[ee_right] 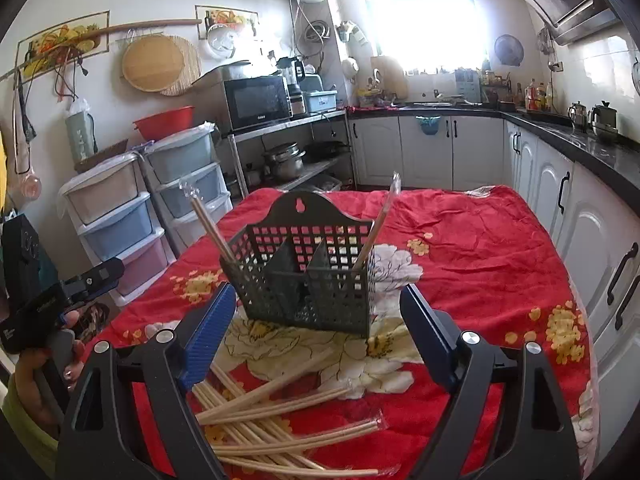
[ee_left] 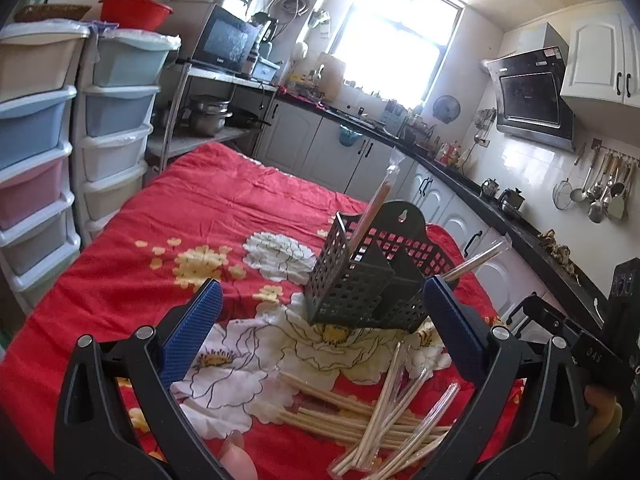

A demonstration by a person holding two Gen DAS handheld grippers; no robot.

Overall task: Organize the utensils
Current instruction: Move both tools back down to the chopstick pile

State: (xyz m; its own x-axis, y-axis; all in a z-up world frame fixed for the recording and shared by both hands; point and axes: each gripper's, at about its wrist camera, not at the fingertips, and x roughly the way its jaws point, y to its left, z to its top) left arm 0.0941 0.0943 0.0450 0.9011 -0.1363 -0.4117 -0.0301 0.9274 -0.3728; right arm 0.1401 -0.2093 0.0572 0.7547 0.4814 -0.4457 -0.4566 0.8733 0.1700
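Note:
A dark perforated utensil caddy with three compartments stands on the red floral cloth; it also shows in the right wrist view. A wrapped chopstick pair leans in its left compartment and another in its right. A loose pile of wrapped chopsticks lies in front of the caddy, also seen in the right wrist view. My left gripper is open and empty above the pile. My right gripper is open and empty just before the caddy.
Stacked plastic drawers stand left of the table. A shelf with a microwave and pots is behind. White cabinets under a black counter run along the right. The other hand-held gripper shows at the left edge.

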